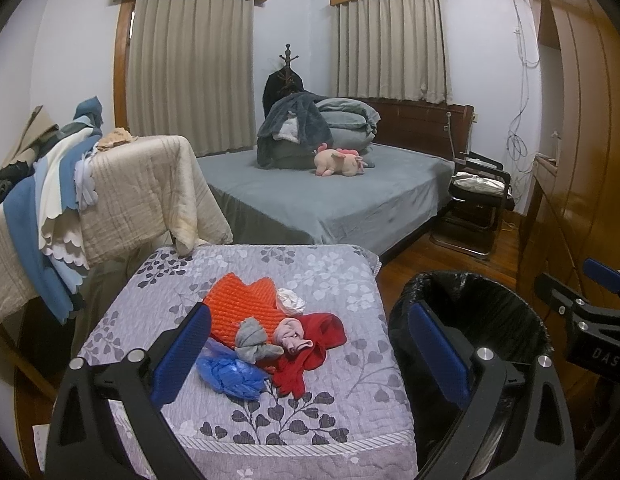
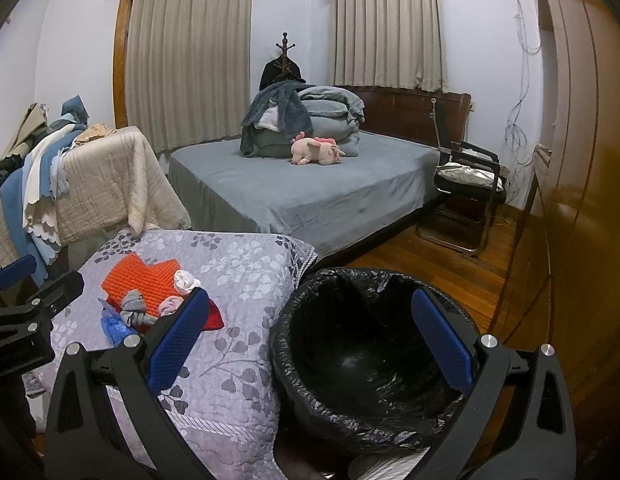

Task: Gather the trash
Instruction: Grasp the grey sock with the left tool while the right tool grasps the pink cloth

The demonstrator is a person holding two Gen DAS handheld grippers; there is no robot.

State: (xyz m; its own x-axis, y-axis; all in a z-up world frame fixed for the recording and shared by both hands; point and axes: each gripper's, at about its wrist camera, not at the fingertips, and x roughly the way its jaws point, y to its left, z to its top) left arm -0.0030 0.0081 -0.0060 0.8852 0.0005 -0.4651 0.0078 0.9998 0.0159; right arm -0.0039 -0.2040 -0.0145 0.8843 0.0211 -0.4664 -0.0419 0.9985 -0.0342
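A small heap of trash is lying on the quilted tabletop (image 1: 342,280), which is wearing a lilac cover printed with grey leaf sprigs. The heap is made up of a ribbed orange mat (image 1: 241,304) with a zigzag edge, a crumpled white wad (image 1: 290,301) touching its right side, a knotted grey rag (image 1: 251,338), a wrinkled pink scrap (image 1: 291,334), a soft red cloth (image 1: 314,350) and a glossy, crinkled blue plastic bag (image 1: 229,372) at the near left.

The left tongs (image 1: 310,354) are hovering above the heap with the jaws standing wide apart and holding nothing; one blue textured pad (image 1: 181,354) is sitting just beside the blue bag.

A round bin (image 2: 293,360), lined with a shiny black bag, is standing just beside the tabletop on its right. The right tongs (image 2: 310,342) are hanging over the bin's mouth, jaws spread wide and empty.

Behind, a grey bed (image 1: 350,200) is carrying folded blankets and a pink plush toy (image 1: 340,160).
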